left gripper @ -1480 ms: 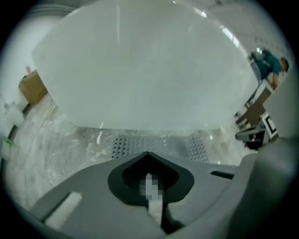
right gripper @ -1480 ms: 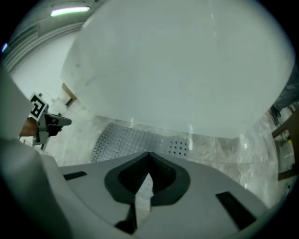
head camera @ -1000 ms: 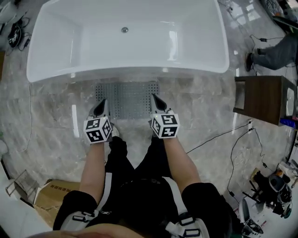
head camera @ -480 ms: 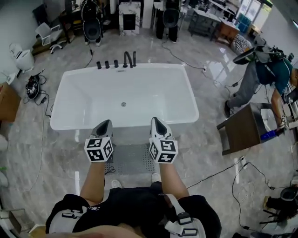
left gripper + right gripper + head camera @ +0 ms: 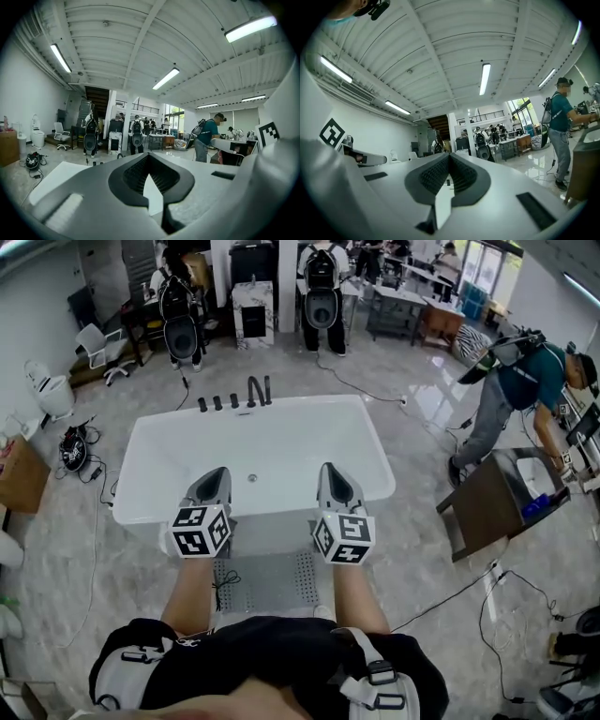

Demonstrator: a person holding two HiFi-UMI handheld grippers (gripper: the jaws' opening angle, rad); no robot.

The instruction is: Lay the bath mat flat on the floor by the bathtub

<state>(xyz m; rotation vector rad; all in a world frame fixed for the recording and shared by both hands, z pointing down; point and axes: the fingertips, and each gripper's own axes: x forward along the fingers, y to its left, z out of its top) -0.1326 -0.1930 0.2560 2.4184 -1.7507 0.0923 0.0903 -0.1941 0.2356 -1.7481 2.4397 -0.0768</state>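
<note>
Mat job looks done, so the step in hand is a check, I'd say. The bath mat point(image 5: 277, 579) lies on the floor at 12 o'clock from the person's feet, flat as far as it shows, with its far edge just beside the tub's front wall. Its near edge is hidden by the person's body, so confirm it before signing off. Look for curled corners and a far edge parallel to the tub. There's a thin dark cord-like thing point(image 5: 225, 583) on the mat's left part, can't tell what it is. If a fix is needed, pinch one corner low and drag it flat rather than lifting. Left gripper point(image 5: 216, 474) and right gripper point(image 5: 330, 474) are held up level over the tub's near rim. Both have jaws closed tight with nothing between them. Bathtub point(image 5: 150, 437) at 12 o'clock: empty, only the drain point(image 5: 251, 478) shows, dark tap fittings point(image 5: 234, 397) on the far rim. Cardboard box point(image 5: 21, 476) at 9 o'clock of the tub, contents not visible. Brown cabinet point(image 5: 483, 507) at 3 o'clock of the tub carries a white basin point(image 5: 527, 476), with something blue point(image 5: 534, 510) by it. A person point(image 5: 520, 390) bends over it.
</note>
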